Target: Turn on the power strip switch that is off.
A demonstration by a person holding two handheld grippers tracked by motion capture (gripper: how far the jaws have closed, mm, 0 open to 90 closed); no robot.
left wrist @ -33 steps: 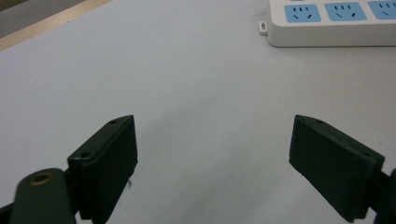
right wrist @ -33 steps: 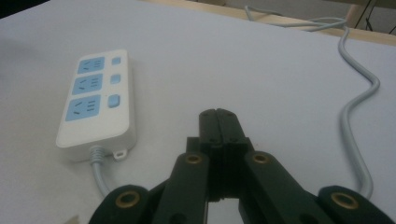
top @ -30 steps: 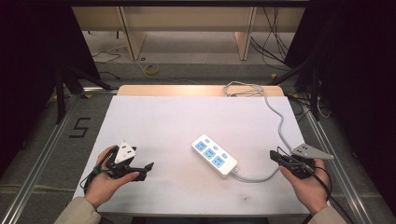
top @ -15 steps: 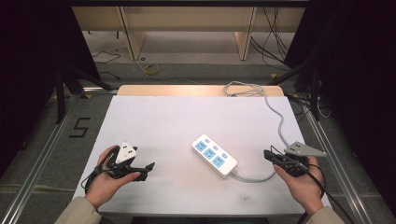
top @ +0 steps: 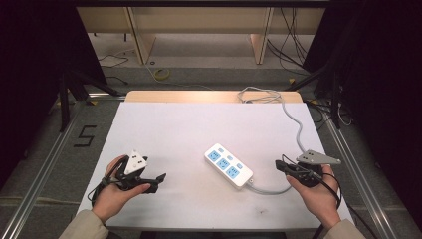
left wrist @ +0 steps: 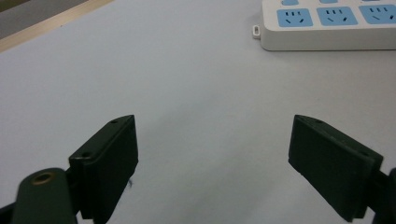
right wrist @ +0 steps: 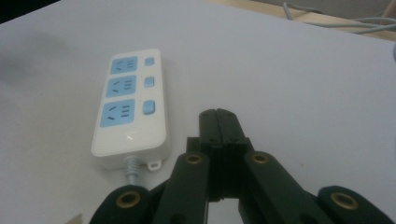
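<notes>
A white plastic power strip with three blue sockets (top: 228,166) lies flat near the middle of the white table (top: 199,129), its grey cord (top: 297,129) running toward the far right corner. The left gripper (top: 158,181), well apart on the near left, has its jaws spread wide and empty. The right gripper (top: 279,166), just right of the strip, has its jaws pressed together, holding nothing.

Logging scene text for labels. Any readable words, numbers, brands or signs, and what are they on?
"5": dark numeral on the floor, left of the table.
Power strip: no brand or lettering readable; its blue socket faces and switches carry no legible print in the right gripper view.
Left gripper, right gripper: no readable markings.
</notes>
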